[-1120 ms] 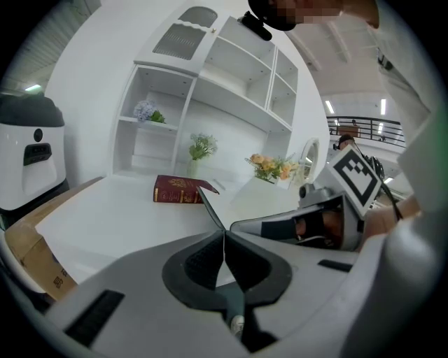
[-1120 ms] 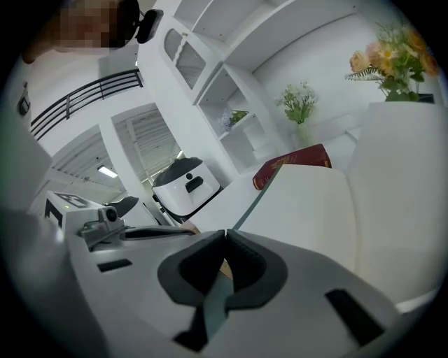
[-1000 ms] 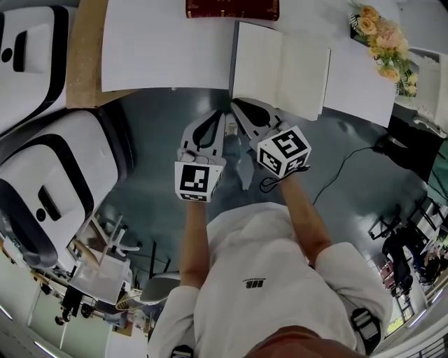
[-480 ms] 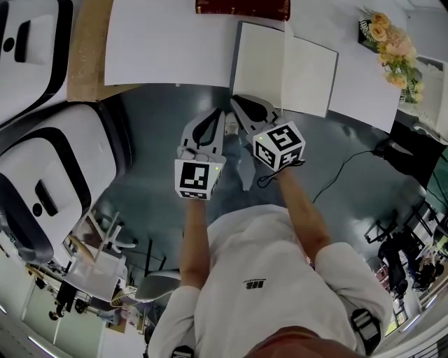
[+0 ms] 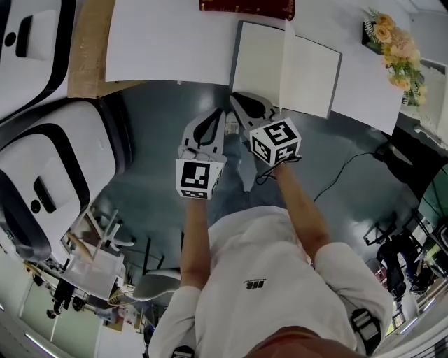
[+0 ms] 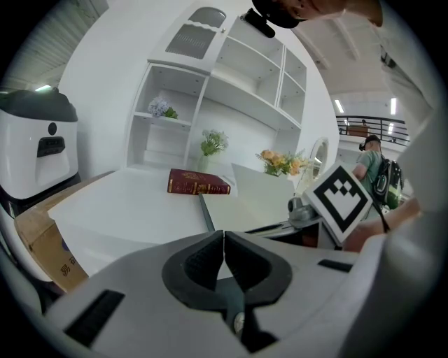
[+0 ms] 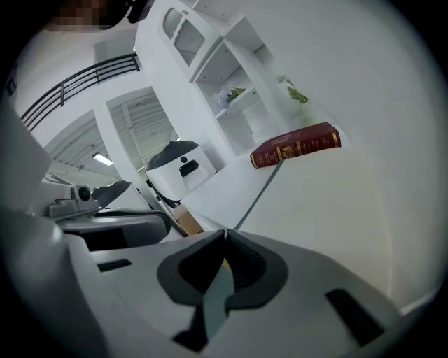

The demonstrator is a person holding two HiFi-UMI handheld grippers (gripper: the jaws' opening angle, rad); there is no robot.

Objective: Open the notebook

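Since the grey-covered notebook with blank white pages already lies spread flat on the white tabletop, both leaves showing, the opening looks done. Nothing seems left but to rest or pull away.

The left hand-held gripper hangs off the tabletop on the near side of the notebook, toward its left corner. Its dark pads are pressed together on nothing. The right hand-held gripper sits just beside it, a little closer to the notebook's near-left corner but apart from it. Its jaws also meet with nothing between them. A dark red hardback book lies beyond the notebook's far-left corner, and a bunch of peach and yellow flowers stands to its right.

Compared with a second ago, the right hand-held gripper's marker cube has turned slightly and sits a touch nearer the notebook. The notebook's small shift in the head view is probably camera movement rather than the notebook's own, though that is hard to be sure of.
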